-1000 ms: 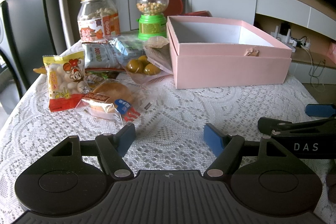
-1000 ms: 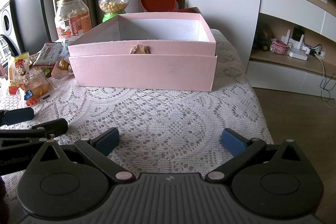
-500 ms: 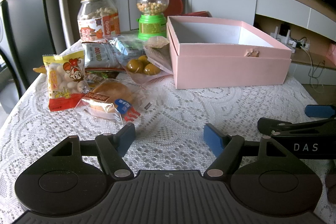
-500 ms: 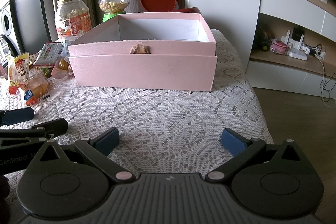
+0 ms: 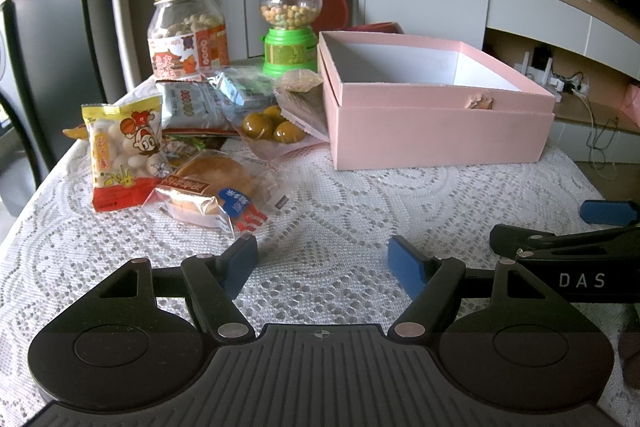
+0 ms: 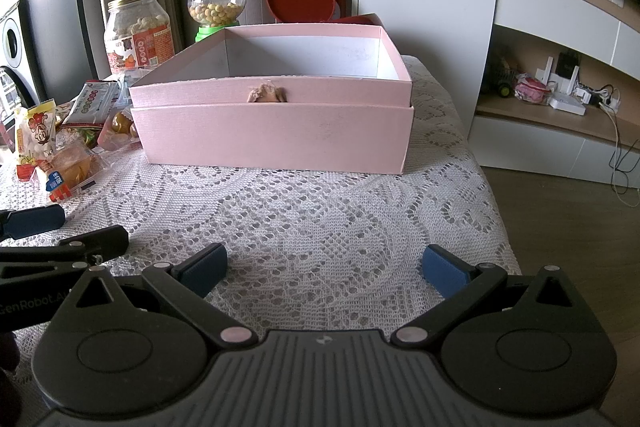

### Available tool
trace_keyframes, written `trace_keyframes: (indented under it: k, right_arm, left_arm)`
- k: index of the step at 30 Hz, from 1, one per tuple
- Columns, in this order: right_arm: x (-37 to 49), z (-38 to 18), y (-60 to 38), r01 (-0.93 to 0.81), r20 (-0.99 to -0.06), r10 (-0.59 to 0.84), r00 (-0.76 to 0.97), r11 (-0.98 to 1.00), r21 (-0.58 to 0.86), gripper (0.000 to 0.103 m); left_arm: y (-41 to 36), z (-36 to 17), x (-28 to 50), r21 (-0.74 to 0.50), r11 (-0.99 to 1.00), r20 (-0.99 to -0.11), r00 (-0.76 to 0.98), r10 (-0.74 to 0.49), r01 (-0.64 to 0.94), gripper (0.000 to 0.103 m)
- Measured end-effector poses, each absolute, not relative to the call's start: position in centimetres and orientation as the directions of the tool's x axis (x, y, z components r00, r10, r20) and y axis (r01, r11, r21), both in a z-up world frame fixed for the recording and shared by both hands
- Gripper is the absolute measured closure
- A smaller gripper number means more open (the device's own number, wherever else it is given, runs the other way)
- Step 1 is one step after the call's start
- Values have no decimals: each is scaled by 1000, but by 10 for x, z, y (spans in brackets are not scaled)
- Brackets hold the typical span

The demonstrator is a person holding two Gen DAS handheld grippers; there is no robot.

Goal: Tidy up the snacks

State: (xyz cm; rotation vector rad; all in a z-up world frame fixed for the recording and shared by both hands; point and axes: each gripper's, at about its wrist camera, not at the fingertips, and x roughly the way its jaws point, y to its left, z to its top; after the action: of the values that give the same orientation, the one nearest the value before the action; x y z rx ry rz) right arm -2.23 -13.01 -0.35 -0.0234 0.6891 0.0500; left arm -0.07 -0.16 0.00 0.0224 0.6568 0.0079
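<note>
Left wrist view, snack packets (image 5: 192,147) beside pink box (image 5: 436,131), jar (image 5: 186,33) behind; both grippers' fingers apart, empty

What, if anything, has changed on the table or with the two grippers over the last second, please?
Nothing has visibly changed. The left gripper and right gripper are both open and empty above the lace tablecloth, just as before. The snack packets lie in the same pile beside the pink box, which shows no snacks inside.
</note>
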Motion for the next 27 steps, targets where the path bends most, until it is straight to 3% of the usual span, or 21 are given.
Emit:
trace_keyframes:
  k: [3, 8, 12, 19, 23, 27]
  right_arm:
    - [-20, 1, -131, -73, -671, 46, 740, 997, -12, 0]
    - [-6, 9, -132, -97, -741, 57, 669, 995, -11, 0]
    - [-1, 9, -134, -166, -740, 100, 666, 986, -16, 0]
    - [8, 17, -105, -247, -717, 134, 684, 968, -55, 0]
    - [1, 22, -87, -313, -699, 196, 688, 949, -41, 0]
    - [-8, 29, -75, -371, -681, 256, 686, 928, -25, 0]
  left_arm:
    - [-4, 0, -3, 36, 999, -606, 795, 16, 6, 25]
    - [1, 4, -7, 14, 993, -616, 784, -83, 117, 31]
    - [30, 19, -21, -79, 988, -602, 783, -156, 136, 35]
    - [118, 55, -2, -154, 974, -517, 854, 61, -163, 36]
    - [148, 43, 25, -219, 955, -530, 846, 56, -200, 36]
    - [135, 24, 51, -195, 968, -571, 821, 21, -160, 36]
